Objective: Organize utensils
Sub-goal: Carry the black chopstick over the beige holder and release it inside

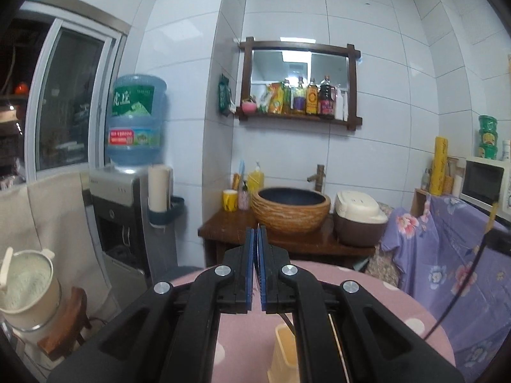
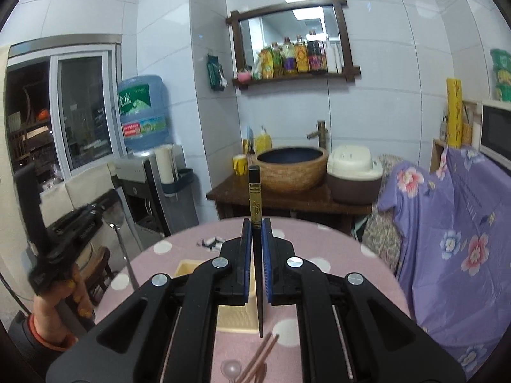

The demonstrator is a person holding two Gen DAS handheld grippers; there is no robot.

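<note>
My right gripper (image 2: 255, 223) is shut on a black chopstick (image 2: 254, 191) with gold bands. The chopstick stands upright between the pads, its tip low over the cream utensil holder (image 2: 236, 319). That holder (image 1: 284, 351) also shows under my left gripper (image 1: 256, 231), whose blue pads are pressed together with only a thin sliver between them. In the right wrist view a thin metal utensil (image 2: 124, 255) hangs from the left gripper's fingers (image 2: 105, 198), over the table's left edge. A pair of brown chopsticks (image 2: 262, 354) and a clear spoon (image 2: 231, 368) lie on the pink dotted table (image 2: 351, 274).
A small black-and-white object (image 2: 210, 242) lies at the table's far side. Beyond stand a wooden washstand with a basin (image 2: 292, 169) and a rice cooker (image 2: 353, 172). A water dispenser (image 2: 143, 172) is at the left, and purple floral cloth (image 2: 453, 223) covers furniture at the right.
</note>
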